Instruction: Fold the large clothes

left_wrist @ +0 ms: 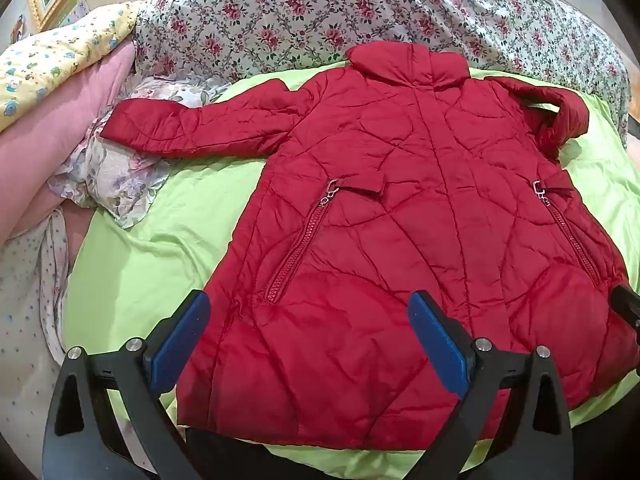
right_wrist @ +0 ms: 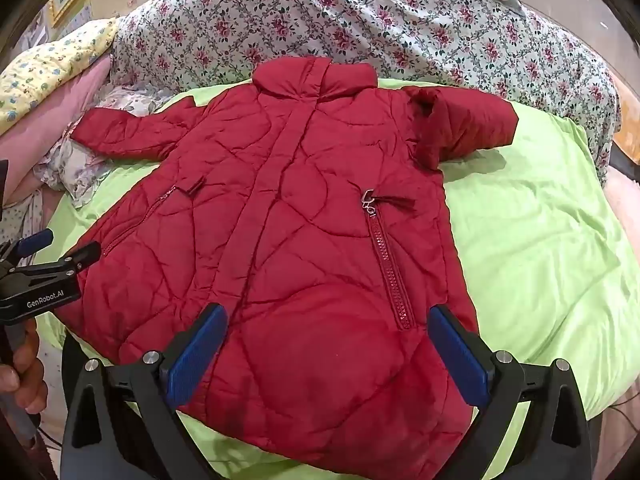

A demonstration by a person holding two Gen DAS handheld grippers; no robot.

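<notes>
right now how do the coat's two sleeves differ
The left sleeve lies stretched out flat, pointing away from the body of the red coat; the right sleeve is bent and folded back on itself. The left sleeve's cuff rests on crumpled floral fabric; the right sleeve lies over the green sheet. Both are the same red quilted material.
</notes>
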